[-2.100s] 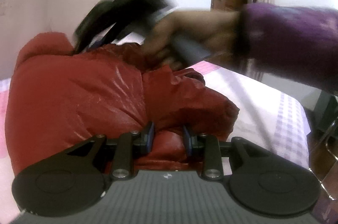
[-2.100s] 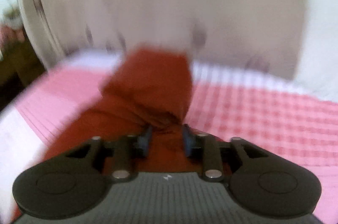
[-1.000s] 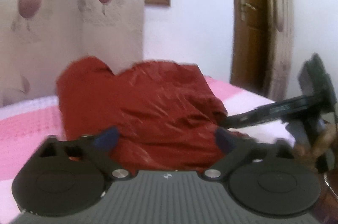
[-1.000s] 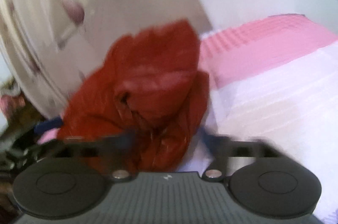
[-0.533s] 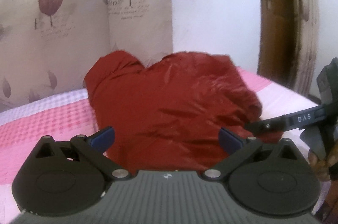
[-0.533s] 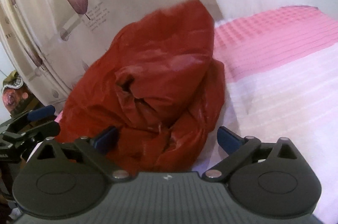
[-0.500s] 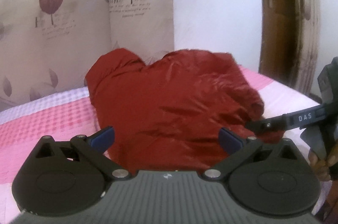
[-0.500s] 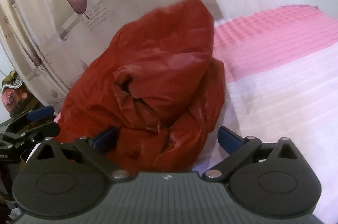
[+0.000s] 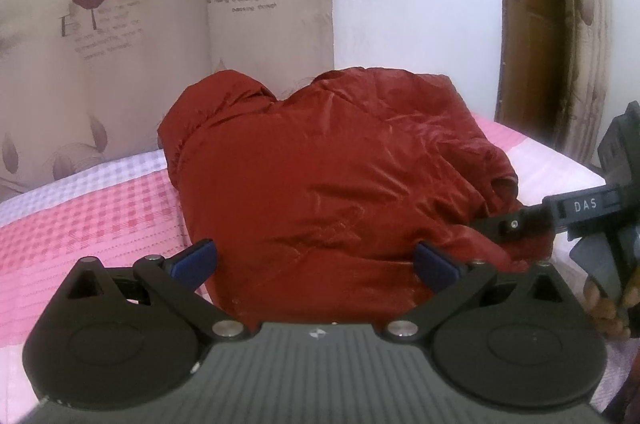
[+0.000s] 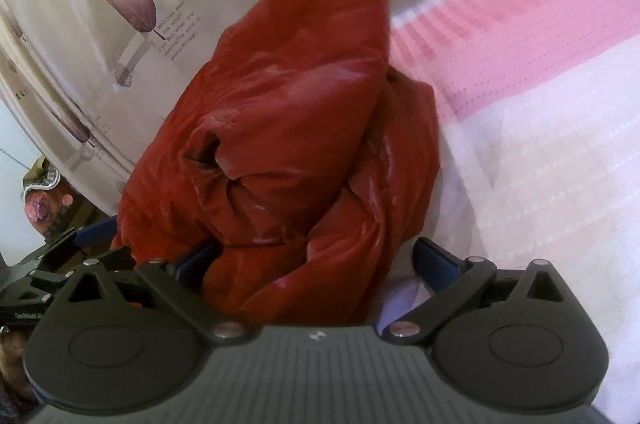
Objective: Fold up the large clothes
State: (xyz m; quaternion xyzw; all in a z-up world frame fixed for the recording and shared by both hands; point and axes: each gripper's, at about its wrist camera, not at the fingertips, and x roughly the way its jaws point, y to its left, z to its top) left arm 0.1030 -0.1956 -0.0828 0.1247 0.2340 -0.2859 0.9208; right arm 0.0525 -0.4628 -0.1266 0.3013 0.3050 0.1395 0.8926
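Note:
A shiny red puffer jacket (image 9: 332, 184) lies bundled in a thick heap on the pink and white checked bed (image 9: 80, 224). My left gripper (image 9: 314, 262) stands open just short of the jacket's near edge, nothing between its blue pads. In the right wrist view the same jacket (image 10: 288, 128) shows its folded sleeve and a dark cuff opening. My right gripper (image 10: 316, 260) is open too, its left pad close against the jacket's lower fold. The right gripper's arm (image 9: 520, 222) reaches in from the right edge of the left wrist view.
A beige curtain (image 9: 160, 24) printed with purple leaves hangs behind the bed. A brown wooden door (image 9: 536, 24) stands at the right of a white wall. The bed's pale striped part (image 10: 540, 164) spreads right of the jacket. A hand (image 9: 608, 304) holds the right gripper.
Both grippers let go of the jacket and opened wide, then drew back. Over the last half second the views have barely shifted and the jacket lies still.

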